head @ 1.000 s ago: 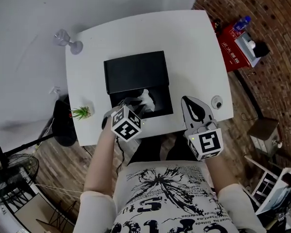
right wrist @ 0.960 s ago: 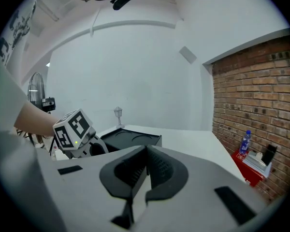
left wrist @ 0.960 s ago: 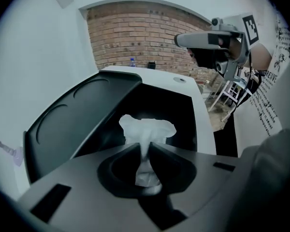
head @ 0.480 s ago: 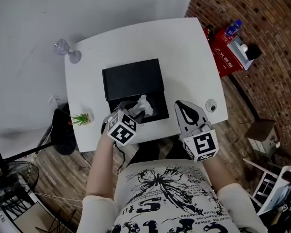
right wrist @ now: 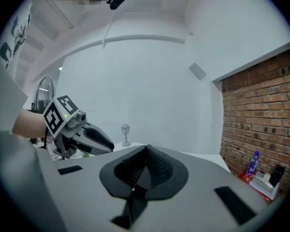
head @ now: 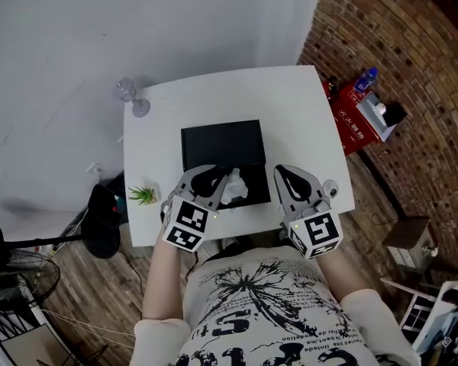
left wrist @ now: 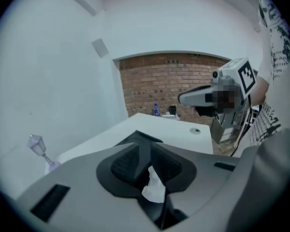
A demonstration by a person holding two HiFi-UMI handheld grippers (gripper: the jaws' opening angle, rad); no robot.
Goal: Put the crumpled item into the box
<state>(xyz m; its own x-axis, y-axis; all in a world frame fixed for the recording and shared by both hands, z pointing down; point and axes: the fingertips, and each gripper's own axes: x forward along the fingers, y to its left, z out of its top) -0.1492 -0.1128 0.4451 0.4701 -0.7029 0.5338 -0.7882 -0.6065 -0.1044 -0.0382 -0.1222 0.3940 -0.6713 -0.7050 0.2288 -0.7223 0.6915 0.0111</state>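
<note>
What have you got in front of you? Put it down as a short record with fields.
table: white, seen from above
box: black, lid open, near the table's front edge
paper: white, crumpled, at the open part of the box
left gripper: jaws closing, with the paper between them
right gripper: jaws together, nothing between them, to the right of the box
also on the table: small plant, little lamp
</note>
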